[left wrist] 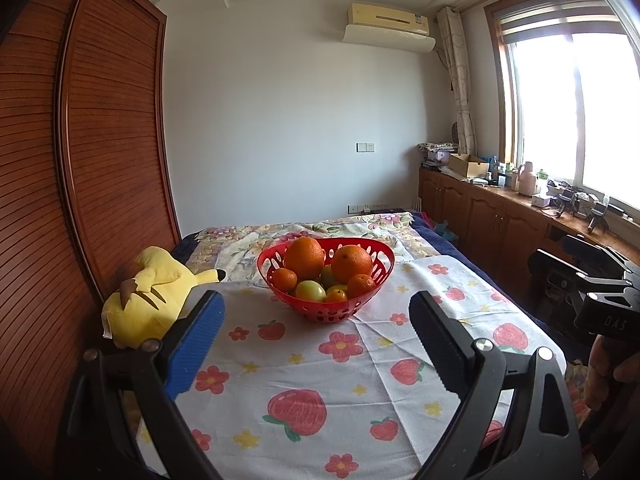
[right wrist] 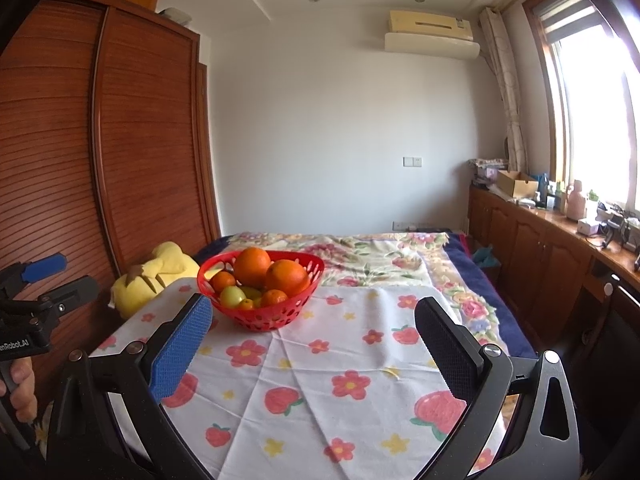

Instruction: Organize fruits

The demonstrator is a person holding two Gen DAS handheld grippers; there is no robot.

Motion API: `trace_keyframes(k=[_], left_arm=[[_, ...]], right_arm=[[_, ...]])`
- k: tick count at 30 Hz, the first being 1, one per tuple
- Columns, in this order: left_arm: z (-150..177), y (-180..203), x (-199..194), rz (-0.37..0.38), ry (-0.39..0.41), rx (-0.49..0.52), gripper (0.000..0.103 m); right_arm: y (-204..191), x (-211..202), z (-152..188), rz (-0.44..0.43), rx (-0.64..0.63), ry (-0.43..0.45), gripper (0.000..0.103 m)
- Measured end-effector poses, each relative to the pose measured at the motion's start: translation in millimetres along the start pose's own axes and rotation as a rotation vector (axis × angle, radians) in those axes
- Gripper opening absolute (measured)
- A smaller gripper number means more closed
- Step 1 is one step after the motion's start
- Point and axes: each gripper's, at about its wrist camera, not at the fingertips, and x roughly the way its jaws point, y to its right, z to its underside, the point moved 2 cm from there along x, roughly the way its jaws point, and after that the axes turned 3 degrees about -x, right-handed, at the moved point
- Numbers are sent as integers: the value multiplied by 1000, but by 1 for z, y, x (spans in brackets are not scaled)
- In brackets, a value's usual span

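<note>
A: Both tools, left and right, stand released, ribbed pads empty.
B: Fruit location?
A: Round oranges sit in perforated red plastic basket on printed cloth.

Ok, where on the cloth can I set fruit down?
Free: the cloth between the basket and both open grippers, left, right; also right of the basket to the cloth's edge. Crowded: left, where the plush toy sits at the cloth's edge.
</note>
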Motion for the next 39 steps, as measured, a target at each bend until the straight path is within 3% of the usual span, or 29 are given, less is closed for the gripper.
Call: trace_keyframes(k=[39], left_arm=[[-1,2,-7,8,19,-3,94]], right_arm=[[1,0,2,4,4,-4,103]])
